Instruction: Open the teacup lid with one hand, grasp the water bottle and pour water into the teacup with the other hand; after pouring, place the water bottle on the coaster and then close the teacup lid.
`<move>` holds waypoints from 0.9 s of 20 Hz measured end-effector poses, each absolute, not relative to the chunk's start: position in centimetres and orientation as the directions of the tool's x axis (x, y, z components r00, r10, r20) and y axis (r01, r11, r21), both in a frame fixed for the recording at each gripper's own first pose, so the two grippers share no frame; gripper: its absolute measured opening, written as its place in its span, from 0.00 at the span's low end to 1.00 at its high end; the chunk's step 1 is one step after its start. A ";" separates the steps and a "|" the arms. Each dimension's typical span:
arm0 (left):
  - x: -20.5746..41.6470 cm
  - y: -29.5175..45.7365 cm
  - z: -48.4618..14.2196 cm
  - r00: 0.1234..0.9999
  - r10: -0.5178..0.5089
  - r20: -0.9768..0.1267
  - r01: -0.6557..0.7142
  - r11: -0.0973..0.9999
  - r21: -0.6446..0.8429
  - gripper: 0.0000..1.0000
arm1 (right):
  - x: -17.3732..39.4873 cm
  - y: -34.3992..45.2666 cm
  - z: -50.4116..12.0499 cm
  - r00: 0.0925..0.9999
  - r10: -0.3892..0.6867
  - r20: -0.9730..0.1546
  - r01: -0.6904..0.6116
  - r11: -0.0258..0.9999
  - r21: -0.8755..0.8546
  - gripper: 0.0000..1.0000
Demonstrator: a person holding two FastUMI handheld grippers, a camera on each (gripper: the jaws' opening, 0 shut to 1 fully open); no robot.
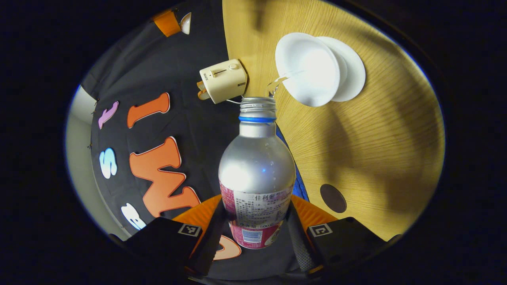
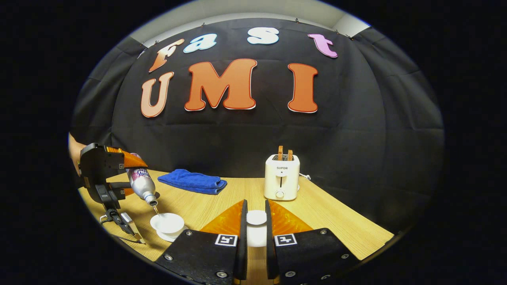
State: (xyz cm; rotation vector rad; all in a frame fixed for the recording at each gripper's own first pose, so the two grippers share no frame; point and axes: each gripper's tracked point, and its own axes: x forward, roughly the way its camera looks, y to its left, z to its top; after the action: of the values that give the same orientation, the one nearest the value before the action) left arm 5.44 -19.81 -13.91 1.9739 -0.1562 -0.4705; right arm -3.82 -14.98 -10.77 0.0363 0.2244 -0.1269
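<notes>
Dim booth, soft shadows, fisheye warp

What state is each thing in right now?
Water bottle: uncapped, tilted, pouring, held by left tool.
Teacup: uncovered on its saucer, receiving water.
Teacup lid: off, gripped in right tool.
Toaster: bread sticking up from slots.
Blue towel: folded, flat.

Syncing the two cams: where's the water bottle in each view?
Left gripper view: water bottle at bottom centre, clamped between that gripper's own fingers, neck pointing up-frame toward the white teacup.
Right gripper view: water bottle at far left, tilted mouth-down over the teacup, held by the left gripper.
Shared landmark: the cream toaster.
</notes>
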 end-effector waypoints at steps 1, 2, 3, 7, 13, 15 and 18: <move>5.5 -19.9 -13.5 0.915 -0.317 -0.249 0.088 -0.447 0.890 0.81 | -3.8 -15.0 -10.8 0.967 -0.120 -0.223 0.128 0.992 0.021 0.19; 5.6 -20.0 -13.1 0.915 -0.323 -0.243 0.076 -0.453 0.888 0.81 | -3.8 -15.0 -10.8 0.967 -0.122 -0.224 0.129 0.991 0.020 0.19; 5.7 -20.0 -12.9 0.917 -0.321 -0.238 0.068 -0.461 0.885 0.81 | -3.8 -14.9 -10.9 0.966 -0.116 -0.231 0.124 0.992 0.024 0.19; 5.8 -20.2 -12.2 0.920 -0.322 -0.222 0.041 -0.487 0.872 0.86 | -3.9 -15.0 -10.7 0.966 -0.120 -0.230 0.128 0.992 0.022 0.19; 6.5 -20.5 -9.7 0.924 -0.336 -0.185 -0.014 -0.512 0.859 0.83 | -3.8 -15.0 -10.6 0.970 -0.114 -0.217 0.121 0.993 0.016 0.19; 6.4 -20.5 -9.2 0.925 -0.336 -0.179 -0.025 -0.522 0.852 0.83 | -3.8 -14.9 -10.6 0.970 -0.110 -0.216 0.116 0.993 0.015 0.19; 6.4 -20.5 -8.7 0.926 -0.338 -0.166 -0.042 -0.531 0.846 0.83 | -3.7 -14.9 -10.5 0.971 -0.107 -0.212 0.112 0.994 0.014 0.20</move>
State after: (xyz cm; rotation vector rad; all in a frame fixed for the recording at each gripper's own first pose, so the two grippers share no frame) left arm 6.43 -20.46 -8.70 2.1084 -0.2703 -0.3842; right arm -3.71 -14.89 -10.50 0.0256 0.2131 -0.1103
